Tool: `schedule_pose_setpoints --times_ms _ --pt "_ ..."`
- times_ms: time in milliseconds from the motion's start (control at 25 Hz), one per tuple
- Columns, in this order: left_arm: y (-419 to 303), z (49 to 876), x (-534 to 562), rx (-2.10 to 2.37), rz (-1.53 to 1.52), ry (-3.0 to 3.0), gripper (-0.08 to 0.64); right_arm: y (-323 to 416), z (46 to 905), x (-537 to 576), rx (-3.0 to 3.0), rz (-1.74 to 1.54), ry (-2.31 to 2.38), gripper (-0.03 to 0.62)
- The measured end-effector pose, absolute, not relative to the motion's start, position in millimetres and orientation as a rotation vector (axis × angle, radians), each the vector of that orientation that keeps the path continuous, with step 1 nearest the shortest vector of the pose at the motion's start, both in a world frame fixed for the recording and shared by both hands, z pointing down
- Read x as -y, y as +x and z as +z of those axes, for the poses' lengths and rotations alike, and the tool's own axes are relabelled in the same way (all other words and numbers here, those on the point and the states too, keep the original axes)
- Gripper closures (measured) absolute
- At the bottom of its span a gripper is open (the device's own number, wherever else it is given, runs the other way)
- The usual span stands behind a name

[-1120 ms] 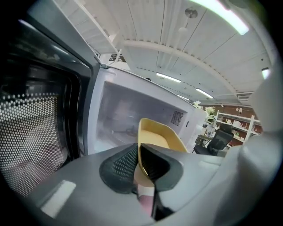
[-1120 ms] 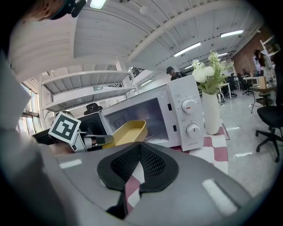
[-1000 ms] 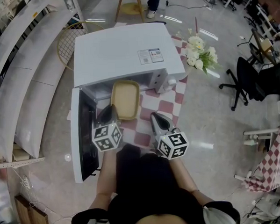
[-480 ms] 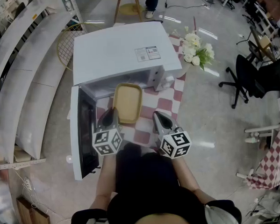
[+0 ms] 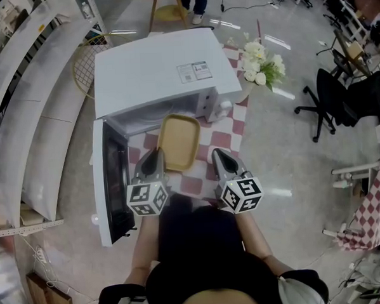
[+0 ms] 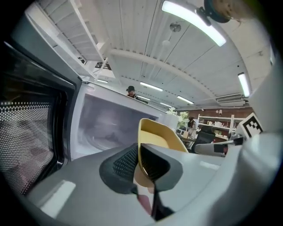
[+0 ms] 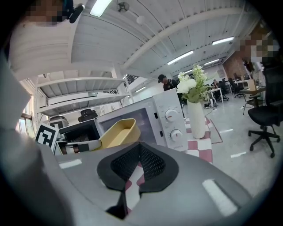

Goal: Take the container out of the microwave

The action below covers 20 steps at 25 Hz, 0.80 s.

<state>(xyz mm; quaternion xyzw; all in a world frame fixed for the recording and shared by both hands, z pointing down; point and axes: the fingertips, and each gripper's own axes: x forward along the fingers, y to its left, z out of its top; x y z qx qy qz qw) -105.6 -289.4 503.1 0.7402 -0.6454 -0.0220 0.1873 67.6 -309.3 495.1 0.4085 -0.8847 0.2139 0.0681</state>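
**Clerk:** Grippers, nearest first?

**Checker:** Two. Left gripper (image 5: 156, 154): jaws closed down on the near rim of the container, the yellow edge pinched between the pads. Right gripper (image 5: 218, 154): jaws closed together with nothing between them, held just to the right of the container and not touching it.

**Clerk:** Containers?

**Checker:** One container (image 5: 178, 141), yellow, shallow, with rounded corners and nothing in it. It is held clear above the checked cloth (image 5: 222, 139), in front of the microwave's open mouth. From the head view, its far end may or may not be within the opening.

**Clerk:** Cloths?

**Checker:** One, in red and white squares, under the microwave and spread out in front of it.

**Clerk:** Appliances?

**Checker:** One microwave (image 5: 154, 70), white. One door (image 5: 109, 178), swung fully open to the left. Two knobs (image 7: 171, 115), one above the other on the right-hand panel.

**Clerk:** Beyond that?

**Checker:** One vase (image 7: 196, 120) of white flowers, just to the right of the microwave. One black office chair (image 5: 330, 106), well apart on the floor.
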Motion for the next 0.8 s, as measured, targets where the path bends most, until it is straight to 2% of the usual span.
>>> schedule_pose_setpoints --times_ms 800 --pt "-74.8 477.4 285.2 1.773 -0.02 2.331 0.534 88.7 484.5 303.2 2.668 0.408 1.35 0.592"
